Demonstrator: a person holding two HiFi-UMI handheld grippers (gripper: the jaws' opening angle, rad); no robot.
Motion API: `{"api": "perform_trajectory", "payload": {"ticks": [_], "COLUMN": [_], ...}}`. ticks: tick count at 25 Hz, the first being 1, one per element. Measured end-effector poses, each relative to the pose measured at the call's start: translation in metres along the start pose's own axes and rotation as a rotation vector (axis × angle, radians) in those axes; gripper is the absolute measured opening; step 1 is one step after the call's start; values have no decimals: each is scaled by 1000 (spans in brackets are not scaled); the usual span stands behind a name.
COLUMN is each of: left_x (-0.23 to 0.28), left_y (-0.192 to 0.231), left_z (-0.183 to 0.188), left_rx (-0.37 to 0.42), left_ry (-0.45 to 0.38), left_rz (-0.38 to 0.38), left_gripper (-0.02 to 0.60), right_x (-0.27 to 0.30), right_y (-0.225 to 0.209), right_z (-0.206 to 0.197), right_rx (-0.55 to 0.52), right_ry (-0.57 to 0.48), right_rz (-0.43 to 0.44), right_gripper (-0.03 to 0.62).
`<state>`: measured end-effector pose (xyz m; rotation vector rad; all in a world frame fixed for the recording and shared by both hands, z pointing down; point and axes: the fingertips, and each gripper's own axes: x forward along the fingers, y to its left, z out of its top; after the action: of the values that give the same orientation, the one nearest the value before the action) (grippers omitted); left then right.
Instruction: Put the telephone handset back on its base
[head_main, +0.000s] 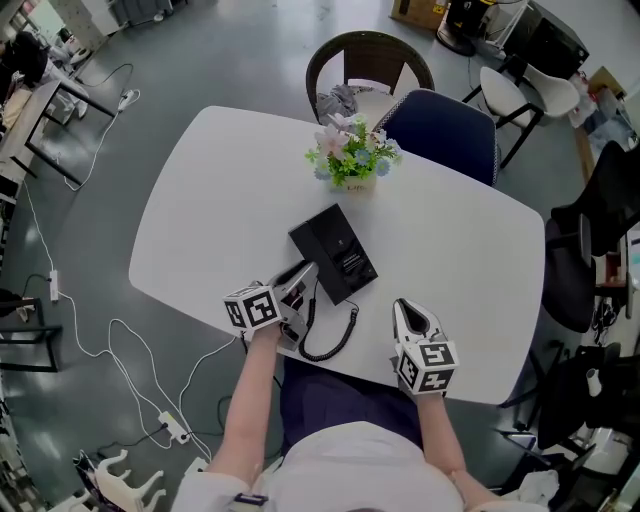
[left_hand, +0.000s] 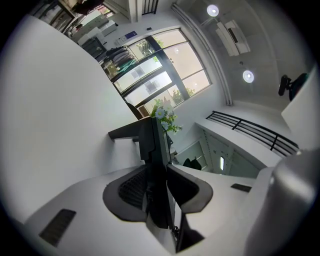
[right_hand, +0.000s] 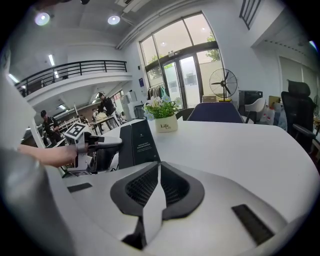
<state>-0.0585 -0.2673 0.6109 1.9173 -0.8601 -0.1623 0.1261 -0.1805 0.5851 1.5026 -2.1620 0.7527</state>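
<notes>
The black telephone base (head_main: 338, 252) lies in the middle of the white table (head_main: 215, 200), and I see it again in the right gripper view (right_hand: 140, 142). The black handset (left_hand: 152, 150) stands on edge along the base's left side, between the jaws of my left gripper (head_main: 298, 283). A thin pale gap shows between the handset and the right pad, so the left gripper (left_hand: 159, 172) is open around it. A coiled black cord (head_main: 330, 345) loops from it towards the table's near edge. My right gripper (head_main: 405, 310) rests near the front edge, shut and empty (right_hand: 159, 167).
A small pot of flowers (head_main: 352, 160) stands behind the base. A dark blue chair (head_main: 440, 130) and a wicker chair (head_main: 365, 60) are at the far side of the table. White cables trail over the floor (head_main: 110, 340) on the left.
</notes>
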Motion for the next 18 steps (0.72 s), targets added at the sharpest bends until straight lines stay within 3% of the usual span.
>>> {"api": "perform_trajectory", "payload": {"ticks": [3,7,12,18], "left_x": [-1,-6,-21,-42], "left_y": [3,6,-3,-22], "left_z": [1,3,7,7], "left_rx": [36,27,26,98], "left_ry": [15,-14,-67,-96], "left_rz": [61,124,159,186], "left_gripper": [135,135,135,135], "right_x": [-3,-7,-13,-19], "right_y": [2,2,6,11], "right_z": [1,6,14,25], "right_rx": [-3,-4,26,19], "right_ry": [-11,-38,-76,-119], "right_rz": [8,19,54,85], "right_gripper": [40,40,40,40]}}
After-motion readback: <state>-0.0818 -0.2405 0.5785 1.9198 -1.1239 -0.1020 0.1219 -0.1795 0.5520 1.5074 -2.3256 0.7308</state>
